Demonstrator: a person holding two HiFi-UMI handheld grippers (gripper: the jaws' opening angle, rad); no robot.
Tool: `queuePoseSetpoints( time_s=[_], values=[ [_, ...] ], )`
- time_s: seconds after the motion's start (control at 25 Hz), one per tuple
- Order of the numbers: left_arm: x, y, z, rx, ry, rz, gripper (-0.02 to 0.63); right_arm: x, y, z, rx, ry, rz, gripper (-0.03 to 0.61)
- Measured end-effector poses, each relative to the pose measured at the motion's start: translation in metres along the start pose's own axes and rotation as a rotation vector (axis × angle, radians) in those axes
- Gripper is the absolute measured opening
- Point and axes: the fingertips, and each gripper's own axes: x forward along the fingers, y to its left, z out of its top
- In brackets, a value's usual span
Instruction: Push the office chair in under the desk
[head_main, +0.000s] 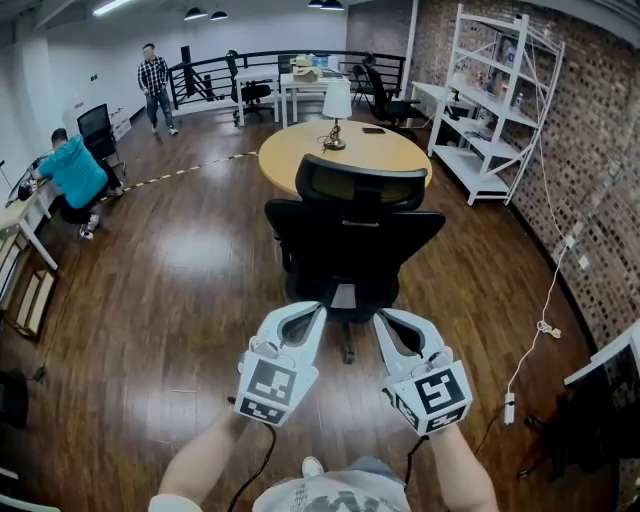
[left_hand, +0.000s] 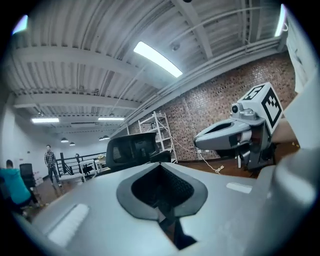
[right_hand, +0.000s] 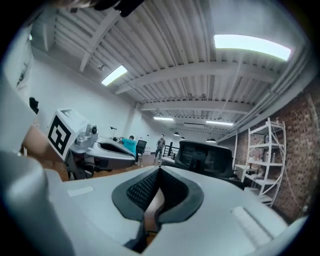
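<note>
Left gripper (head_main: 306, 315) and right gripper (head_main: 392, 322) both closed, empty (likely to serve as blunt pushers), close behind the black mesh-backed office chair (head_main: 352, 232), round wooden desk (head_main: 290, 155) beyond it.

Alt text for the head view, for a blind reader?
The left gripper and right gripper, both shut, point at the back of a black office chair before a round wooden table with a lamp. White shelving lines the brick wall at right.

A dark wood floor (head_main: 180, 300) runs to a brick wall (head_main: 600, 130), white shelving (head_main: 490, 110) and 1 round table (head_main: 385, 150).
</note>
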Motion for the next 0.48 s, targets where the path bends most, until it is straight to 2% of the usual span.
queuePoseSetpoints(
  time_s=[0.12,0.32,0.48],
  values=[
    [-0.01,-0.02,0.01,-0.093,-0.034,-0.012,0.017,-0.017,0.008,0.002,0.107,-0.039,0.014,0.0],
    [-0.019,-0.054,0.023,-0.265,-0.089,-0.009,0.017,-0.046,0.005,0.0,0.19,-0.092,0.005,0.0],
    [-0.02,-0.084,0.03,-0.328,-0.102,-0.016,0.017,-0.071,0.002,-0.003,0.216,-0.111,0.015,0.0]
  ],
)
